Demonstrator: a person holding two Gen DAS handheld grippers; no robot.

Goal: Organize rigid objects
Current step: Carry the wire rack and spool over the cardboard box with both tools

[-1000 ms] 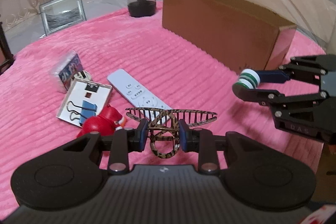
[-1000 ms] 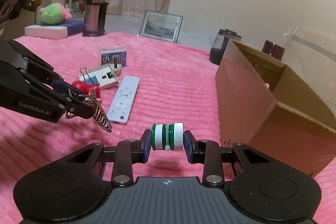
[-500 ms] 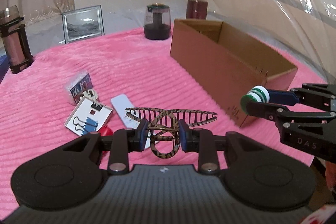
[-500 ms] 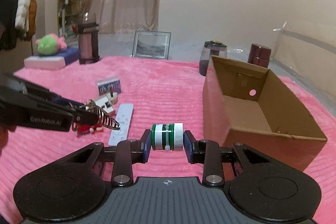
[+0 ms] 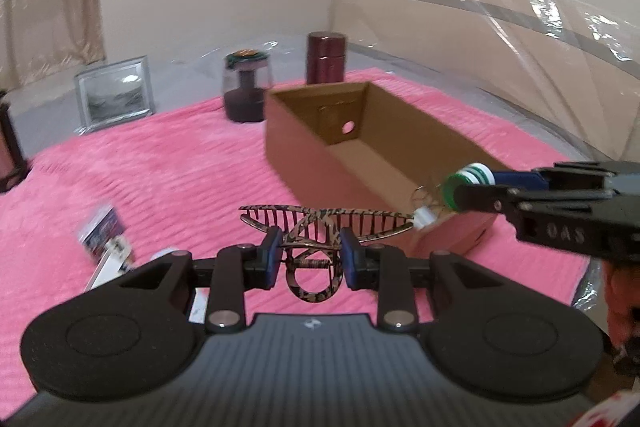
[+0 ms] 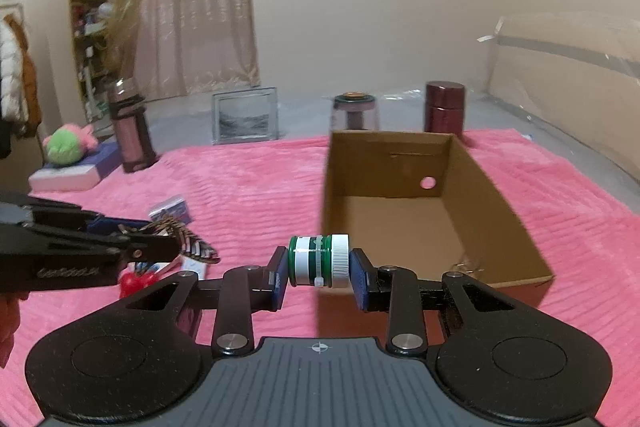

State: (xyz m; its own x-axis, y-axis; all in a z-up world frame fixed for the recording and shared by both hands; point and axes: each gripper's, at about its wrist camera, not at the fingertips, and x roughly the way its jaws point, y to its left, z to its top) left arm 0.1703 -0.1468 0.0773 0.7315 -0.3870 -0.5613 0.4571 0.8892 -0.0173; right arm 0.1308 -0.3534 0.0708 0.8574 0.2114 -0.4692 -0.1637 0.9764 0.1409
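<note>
My left gripper is shut on a leopard-print hair claw clip, held in the air above the pink blanket. My right gripper is shut on a green and white spool, just in front of the near left corner of the open cardboard box. In the left wrist view the right gripper comes in from the right with the spool at the box's near end. In the right wrist view the left gripper and clip sit at the left.
On the blanket at left lie a small card box, a red toy and a white tray. Beyond stand a picture frame, a dark glass jar, a maroon canister, a pink bottle and a plush toy.
Both grippers rose and moved toward the box, each keeping its object. The box interior now shows in both views, and the remote and tray have slid down behind the left gripper.
</note>
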